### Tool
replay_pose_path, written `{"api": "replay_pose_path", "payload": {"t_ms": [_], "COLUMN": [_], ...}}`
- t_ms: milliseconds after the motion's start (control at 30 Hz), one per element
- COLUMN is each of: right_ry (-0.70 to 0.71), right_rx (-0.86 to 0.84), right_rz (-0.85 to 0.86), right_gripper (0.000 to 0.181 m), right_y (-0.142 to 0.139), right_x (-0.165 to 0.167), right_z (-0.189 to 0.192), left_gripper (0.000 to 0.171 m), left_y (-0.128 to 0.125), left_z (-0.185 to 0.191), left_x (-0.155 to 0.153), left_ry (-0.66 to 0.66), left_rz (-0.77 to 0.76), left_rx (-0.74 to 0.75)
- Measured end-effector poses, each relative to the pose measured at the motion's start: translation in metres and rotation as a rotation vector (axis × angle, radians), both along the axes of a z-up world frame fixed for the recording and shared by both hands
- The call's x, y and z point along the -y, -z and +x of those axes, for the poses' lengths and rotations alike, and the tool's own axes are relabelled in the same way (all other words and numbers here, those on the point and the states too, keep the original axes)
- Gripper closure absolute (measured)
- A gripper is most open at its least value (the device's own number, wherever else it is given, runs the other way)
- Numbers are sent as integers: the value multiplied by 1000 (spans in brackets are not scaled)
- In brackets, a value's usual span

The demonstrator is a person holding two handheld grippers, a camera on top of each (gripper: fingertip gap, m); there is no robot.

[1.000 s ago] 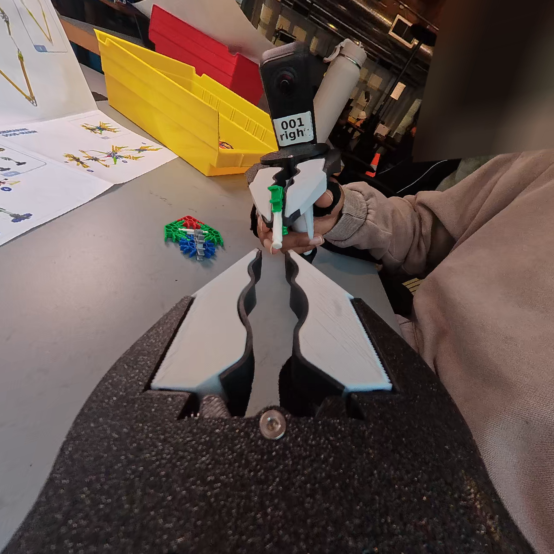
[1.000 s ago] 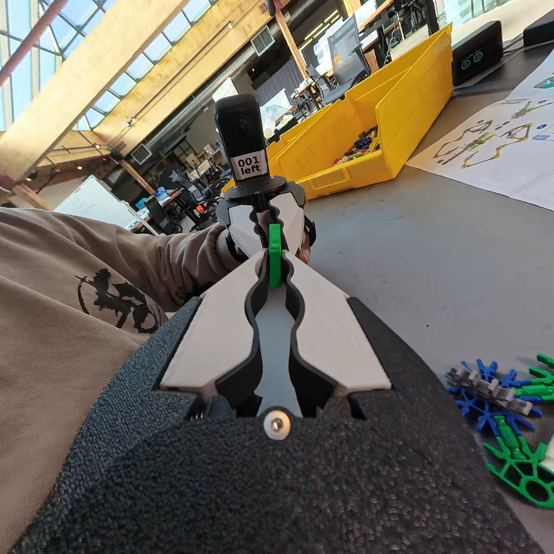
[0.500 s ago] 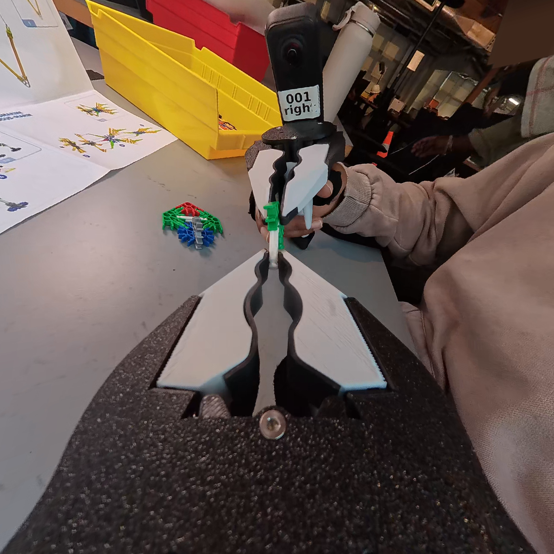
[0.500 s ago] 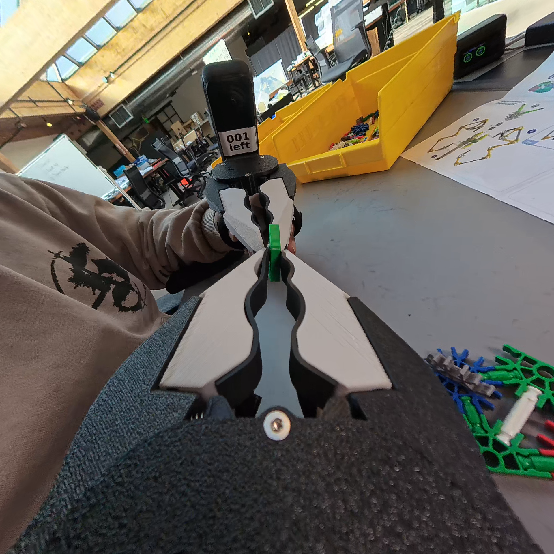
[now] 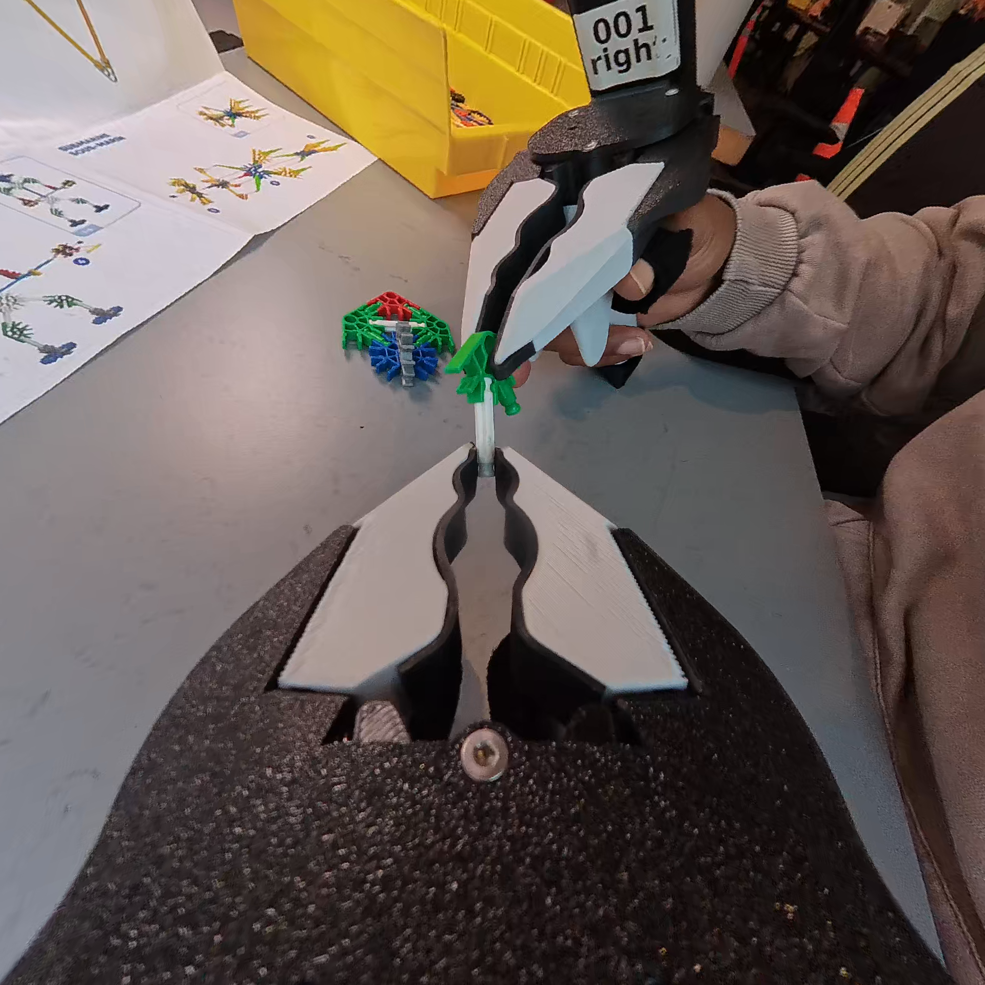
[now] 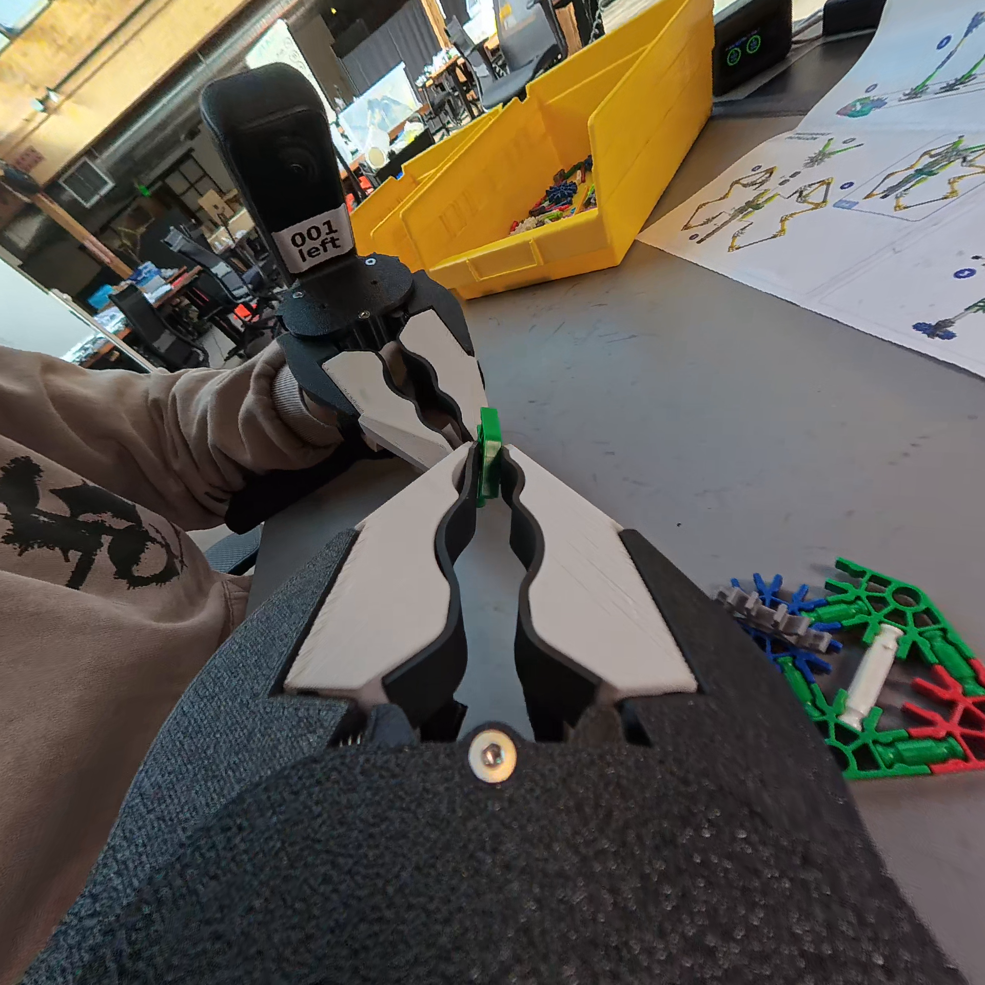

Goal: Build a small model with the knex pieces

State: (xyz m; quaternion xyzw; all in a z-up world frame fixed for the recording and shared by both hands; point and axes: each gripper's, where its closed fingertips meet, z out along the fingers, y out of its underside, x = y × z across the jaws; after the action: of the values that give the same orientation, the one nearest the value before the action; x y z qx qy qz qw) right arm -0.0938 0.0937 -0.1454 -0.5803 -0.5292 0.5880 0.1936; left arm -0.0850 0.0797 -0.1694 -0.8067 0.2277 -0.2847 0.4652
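1. Green connector [image 5: 481,370] – pinched in the right gripper [image 5: 493,368] jaws, above the grey table [image 5: 160,506].
2. White rod [image 5: 484,432] (plugged into that connector) – its other end clamped in the left gripper [image 5: 484,461] jaws.
3. Flat green, blue and red assembly [image 5: 397,336] lies nearby, before a yellow bin [image 5: 373,80].

Open-plan workshop: grey worktable [image 6: 693,426], yellow parts bins [image 6: 613,176], desks and office chairs [image 6: 160,330] behind.
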Motion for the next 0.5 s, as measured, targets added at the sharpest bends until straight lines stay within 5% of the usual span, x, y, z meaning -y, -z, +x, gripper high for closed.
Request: {"api": "replay_pose_path", "payload": {"t_ms": [267, 500], "right_ry": [58, 109], "right_rx": [75, 106], "right_rz": [75, 330], "right_gripper": [176, 175], "right_y": [12, 18], "right_x": [-4, -3], "right_z": [-5, -13], "left_gripper": [168, 168], "left_y": [18, 30], "left_z": [-6, -7], "left_x": [-6, -6], "left_ry": [-102, -133], "left_rz": [-53, -133], "left_rx": [-194, -201]}}
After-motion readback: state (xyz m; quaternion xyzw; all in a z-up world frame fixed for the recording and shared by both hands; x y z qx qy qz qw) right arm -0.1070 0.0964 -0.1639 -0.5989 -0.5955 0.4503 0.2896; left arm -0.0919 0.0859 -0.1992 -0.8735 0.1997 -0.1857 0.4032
